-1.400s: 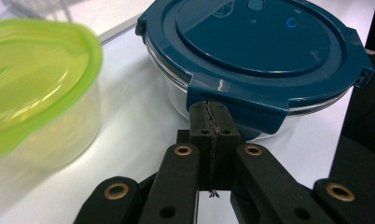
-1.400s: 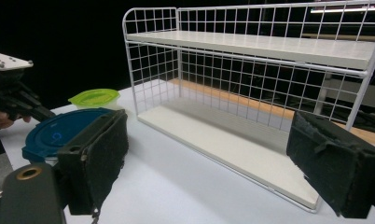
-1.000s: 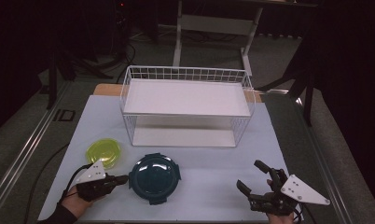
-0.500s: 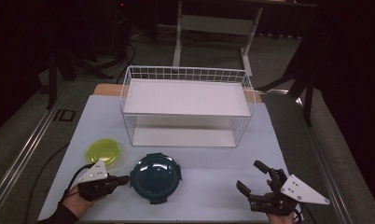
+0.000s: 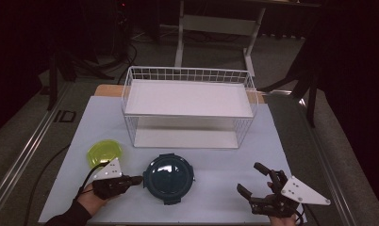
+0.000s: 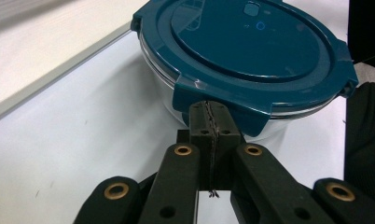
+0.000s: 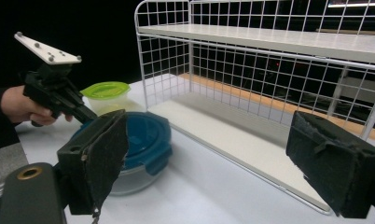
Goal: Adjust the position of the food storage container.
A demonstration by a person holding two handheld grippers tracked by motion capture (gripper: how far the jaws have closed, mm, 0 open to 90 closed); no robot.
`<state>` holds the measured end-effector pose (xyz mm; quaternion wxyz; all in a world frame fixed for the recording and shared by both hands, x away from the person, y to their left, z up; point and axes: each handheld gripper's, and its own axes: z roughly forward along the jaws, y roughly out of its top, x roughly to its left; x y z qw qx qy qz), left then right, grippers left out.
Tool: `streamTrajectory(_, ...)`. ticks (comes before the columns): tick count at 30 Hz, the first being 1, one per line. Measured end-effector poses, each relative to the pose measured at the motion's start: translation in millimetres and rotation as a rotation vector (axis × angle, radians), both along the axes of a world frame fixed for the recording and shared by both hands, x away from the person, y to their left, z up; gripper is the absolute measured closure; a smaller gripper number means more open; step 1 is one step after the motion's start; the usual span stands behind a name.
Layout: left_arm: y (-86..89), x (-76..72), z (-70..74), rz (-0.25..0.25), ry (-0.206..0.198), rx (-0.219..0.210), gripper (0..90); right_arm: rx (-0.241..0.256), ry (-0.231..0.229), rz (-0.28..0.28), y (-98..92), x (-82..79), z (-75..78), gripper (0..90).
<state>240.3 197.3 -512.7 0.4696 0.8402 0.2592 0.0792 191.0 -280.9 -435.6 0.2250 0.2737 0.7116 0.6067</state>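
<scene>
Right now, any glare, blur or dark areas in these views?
High view: table lit, surroundings nearly black. Left gripper view: light glare on the teal container lid, sharp; the left gripper is in focus. Right gripper view: near pads soft, black background at left.

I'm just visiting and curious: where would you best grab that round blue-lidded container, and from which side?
Probably by a lid latch tab on the container: the tabs jut past its round body. The left hand-held gripper sits shut against the left tab, so come in level from there.
</scene>
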Motion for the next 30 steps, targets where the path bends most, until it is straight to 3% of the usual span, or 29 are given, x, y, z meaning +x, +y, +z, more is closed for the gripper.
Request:
streamTrajectory(4, -11.3, 8.4, -0.2, 0.011, -0.002, -0.001, 89.9, 0.000, 0.002, 0.004, -0.5, -0.1, 1.1, 12.1)
streamTrajectory(21, -55.5, 20.7, -0.9, -0.037, 0.000, -0.014, 89.9, -0.011, 0.011, 0.016, 1.3, 1.0, -0.3, 12.1)
streamTrajectory(30, -64.3, 24.1, -1.5, -0.036, 0.003, -0.021, 89.9, -0.014, 0.019, 0.022, 2.3, 2.0, -1.1, 12.1)
